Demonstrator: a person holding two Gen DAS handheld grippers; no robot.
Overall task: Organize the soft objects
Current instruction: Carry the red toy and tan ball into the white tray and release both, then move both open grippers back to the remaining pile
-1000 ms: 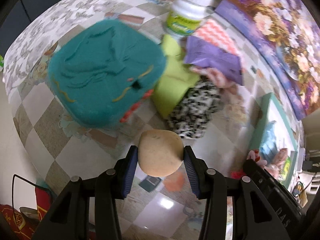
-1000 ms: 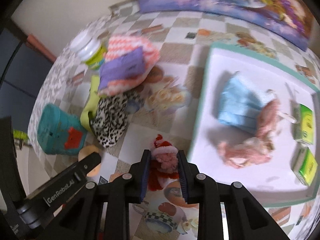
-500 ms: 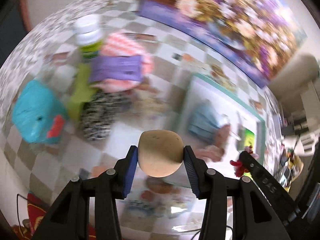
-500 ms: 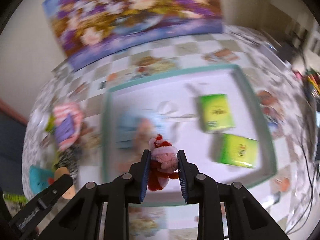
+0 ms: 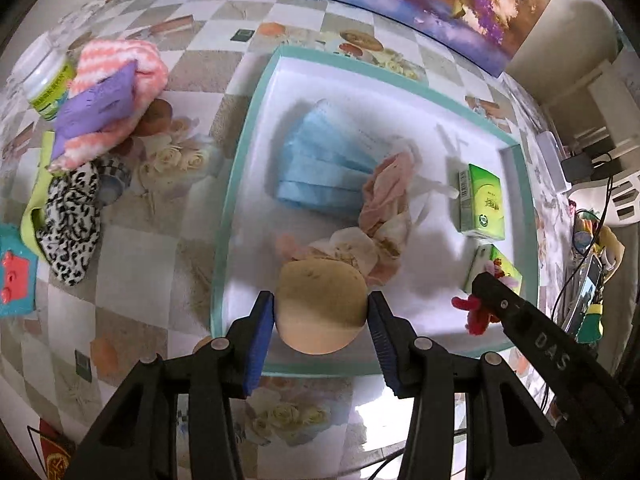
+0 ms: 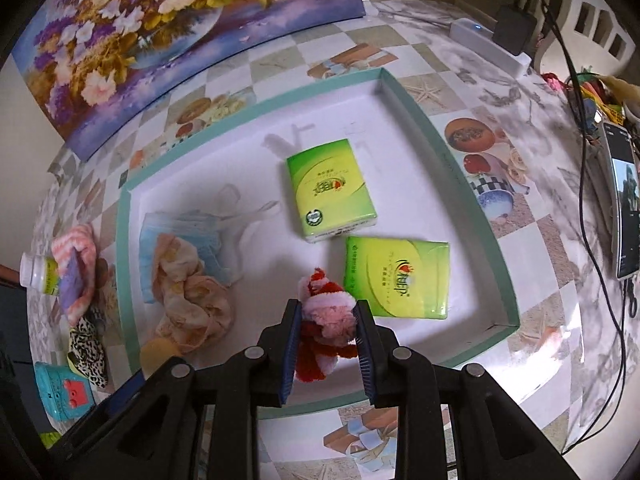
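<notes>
Tan sponge (image 5: 322, 306) sits pinched between the blue pads of the left gripper (image 5: 321, 320), jaws part-spread to its width. A second ago that view showed the pile on the bare cloth: teal box, leopard cloth, purple pack. Now the same view looks down on the tray (image 5: 240, 152), with the sponge over its near-left corner, by the pink rag (image 5: 386, 196) and just past the blue masks (image 5: 324, 164).

Right gripper (image 6: 326, 324): jaws nearly together, pinching the small red-and-pink plush (image 6: 326, 318). A second ago it hung over the tablecloth outside the tray's left rim; now it hangs over the tray's white floor, with the nearer green tissue pack (image 6: 396, 278) at 2 o'clock of it and the other pack (image 6: 330, 188) at 12.

Both carries look done, I judge; what is left is lowering and letting go. Neither item reads as resting on the tray yet, though height is hard to tell.

Left on the cloth at 9 o'clock of the tray: striped towel (image 5: 120, 64), leopard cloth (image 5: 72, 220), teal box (image 5: 14, 276). More trips likely.
</notes>
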